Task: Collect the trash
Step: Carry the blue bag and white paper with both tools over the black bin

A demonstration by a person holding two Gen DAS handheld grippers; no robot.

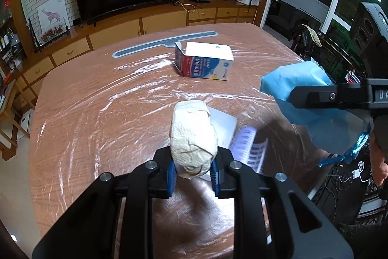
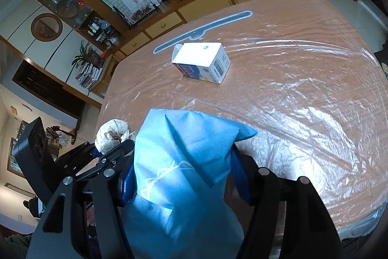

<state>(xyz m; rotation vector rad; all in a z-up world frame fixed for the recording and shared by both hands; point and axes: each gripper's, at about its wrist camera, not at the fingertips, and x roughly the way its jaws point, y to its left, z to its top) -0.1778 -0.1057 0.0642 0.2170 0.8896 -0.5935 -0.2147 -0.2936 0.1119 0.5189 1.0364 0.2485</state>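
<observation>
The left tongs [image 1: 193, 174] are clenching a crumpled paper wad [image 1: 192, 140] beside the blue bag [image 2: 184, 171] the right tongs [image 2: 184, 182] are gripping; the carton [image 1: 205, 62] and flat white items [image 1: 225, 128] are seemingly awaiting collection on the bench [image 1: 97, 101].

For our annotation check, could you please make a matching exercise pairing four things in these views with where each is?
Things:
1. crumpled paper wad
2. blue bag
3. medicine box
4. grey strip

Places:
A. flat on the table's far side
B. between the left gripper's fingers
C. standing on the table, mid-surface
D. clamped by the right gripper

Pairs: 1-B, 2-D, 3-C, 4-A
</observation>
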